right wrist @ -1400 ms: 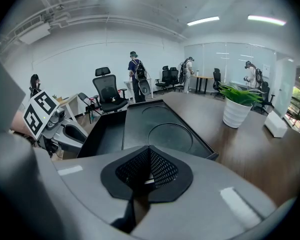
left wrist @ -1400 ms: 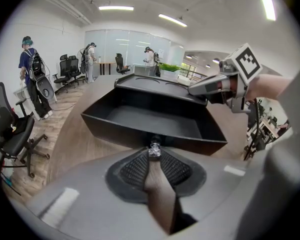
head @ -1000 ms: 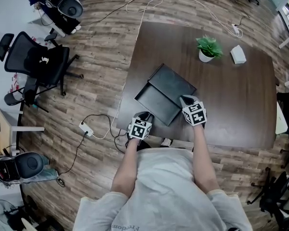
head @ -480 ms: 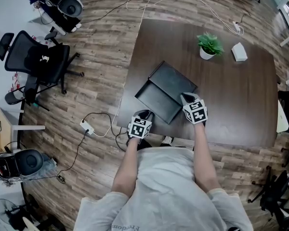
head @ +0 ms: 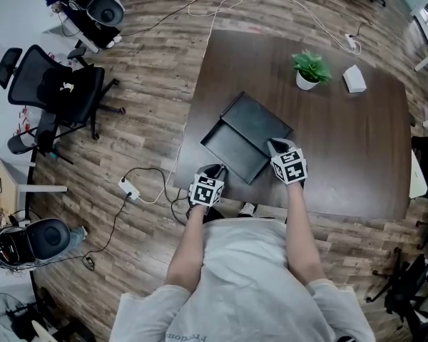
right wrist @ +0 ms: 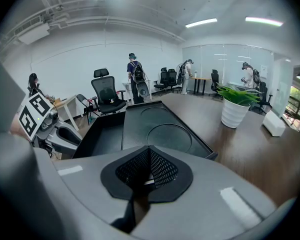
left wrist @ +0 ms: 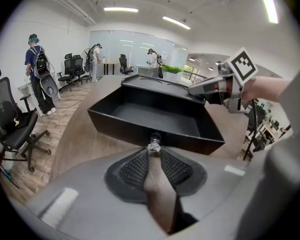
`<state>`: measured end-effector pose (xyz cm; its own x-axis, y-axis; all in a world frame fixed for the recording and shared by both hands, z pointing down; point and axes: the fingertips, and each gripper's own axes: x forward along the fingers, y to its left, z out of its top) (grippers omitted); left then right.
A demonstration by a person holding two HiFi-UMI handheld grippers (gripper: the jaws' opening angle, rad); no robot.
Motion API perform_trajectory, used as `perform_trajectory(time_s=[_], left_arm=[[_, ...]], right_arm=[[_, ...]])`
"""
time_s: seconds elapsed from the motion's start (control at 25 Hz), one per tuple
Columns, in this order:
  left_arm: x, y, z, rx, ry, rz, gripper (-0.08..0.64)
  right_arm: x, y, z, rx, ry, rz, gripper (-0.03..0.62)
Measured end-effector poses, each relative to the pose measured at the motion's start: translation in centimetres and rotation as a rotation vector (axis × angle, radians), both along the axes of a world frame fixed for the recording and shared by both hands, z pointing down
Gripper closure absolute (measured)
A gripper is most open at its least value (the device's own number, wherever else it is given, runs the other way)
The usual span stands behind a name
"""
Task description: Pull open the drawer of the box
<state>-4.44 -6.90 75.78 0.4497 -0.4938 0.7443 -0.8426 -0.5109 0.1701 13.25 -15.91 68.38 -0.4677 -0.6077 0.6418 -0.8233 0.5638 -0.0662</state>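
A flat black box (head: 258, 122) lies on the dark wooden table (head: 342, 148). Its drawer (head: 230, 152) stands pulled out toward the table's near left edge and is empty inside (left wrist: 150, 115). My left gripper (head: 215, 171) is at the drawer front, shut on the small crystal knob (left wrist: 153, 145). The right gripper (head: 274, 148) is shut, its tips resting against the box's near right corner. In the right gripper view the box lid (right wrist: 160, 124) with round recesses lies just past those shut jaws.
A potted plant (head: 309, 68) and a small white box (head: 352, 80) stand at the table's far side. Left of the table, an office chair (head: 57, 95) and cables with a power strip (head: 126, 188) are on the wooden floor. People stand far off (left wrist: 36, 64).
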Motion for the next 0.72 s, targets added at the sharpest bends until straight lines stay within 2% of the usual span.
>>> perform_trajectory(time_s=[0.24,0.48,0.72], left_arm=[[-1.2,-0.2,-0.8,0.021,0.007,-0.050,0.423],[-2.5,-1.6,-2.7,0.070,0.053,-0.143,0.424],[-1.8,-2.6,-4.8,0.111,0.056,-0.131,0.425]], right_arm=[[0.1,0.0,-0.1,0.001,-0.010,0.025,0.591],[-0.7,0.9,0.0,-0.017,0.006,0.007,0.591],[-2.1,2.5,-0.2,-0.045,-0.050,-0.031,0.591]])
